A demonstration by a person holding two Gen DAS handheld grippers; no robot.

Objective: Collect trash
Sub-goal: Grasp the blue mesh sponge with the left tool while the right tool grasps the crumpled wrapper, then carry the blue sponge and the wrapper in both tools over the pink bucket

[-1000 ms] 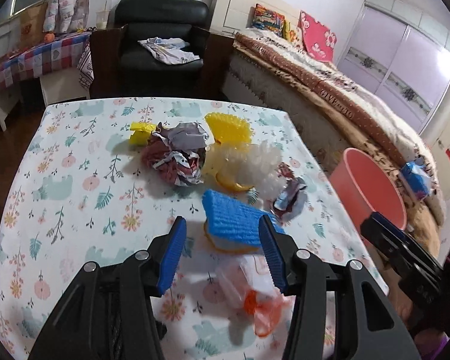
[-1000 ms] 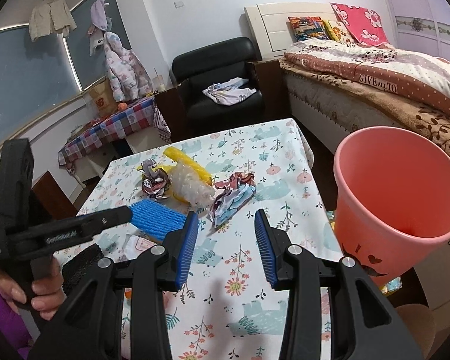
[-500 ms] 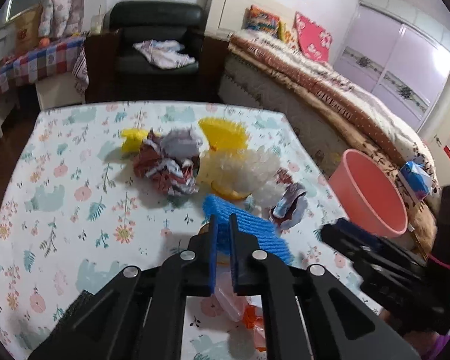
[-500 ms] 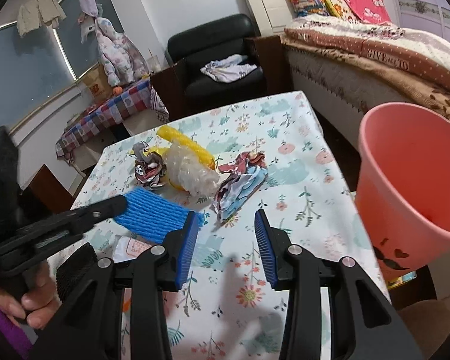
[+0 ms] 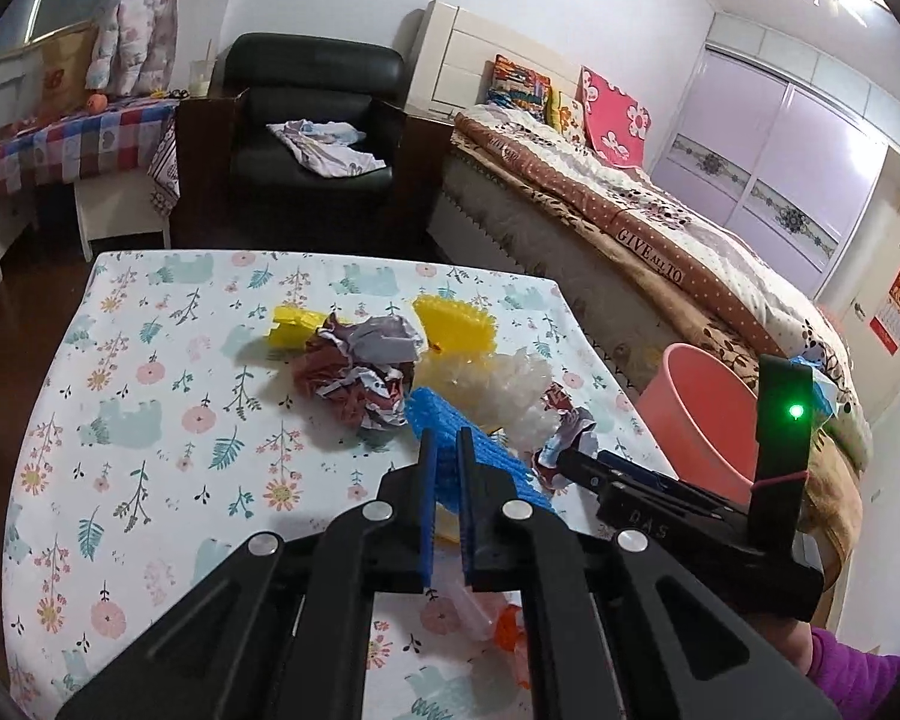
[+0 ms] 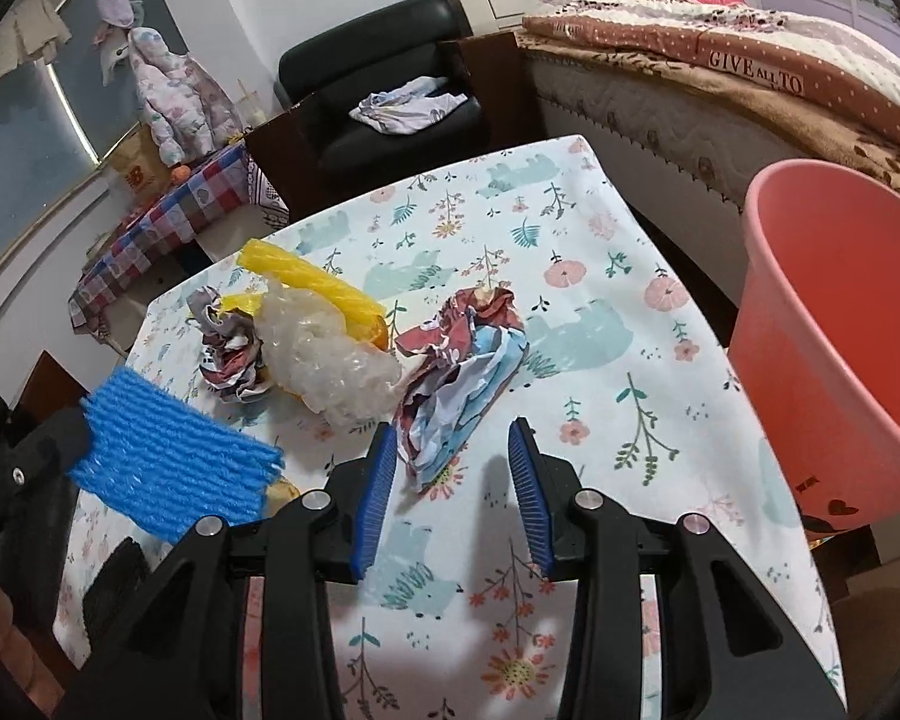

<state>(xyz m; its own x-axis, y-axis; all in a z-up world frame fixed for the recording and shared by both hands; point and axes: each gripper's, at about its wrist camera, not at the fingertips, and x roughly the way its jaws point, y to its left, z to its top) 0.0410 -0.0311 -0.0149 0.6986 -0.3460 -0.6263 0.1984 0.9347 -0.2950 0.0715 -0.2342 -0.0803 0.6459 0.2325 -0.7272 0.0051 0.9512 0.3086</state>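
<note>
Since 1 s ago, left gripper (image 5: 444, 450) has clamped onto the blue foam net (image 6: 168, 468) and raised it off the table (image 6: 600, 312); the net hangs above the near left part. Right gripper (image 6: 453, 468) spread wide, holding nothing, low over the crumpled paper (image 6: 462, 360). Pink bin (image 6: 846, 324) stands just beside the table's right edge.

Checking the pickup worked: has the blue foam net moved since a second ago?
Yes. The blue foam net is up off the floral tablecloth, shut in the left claw; earlier it lay flat there.
</note>
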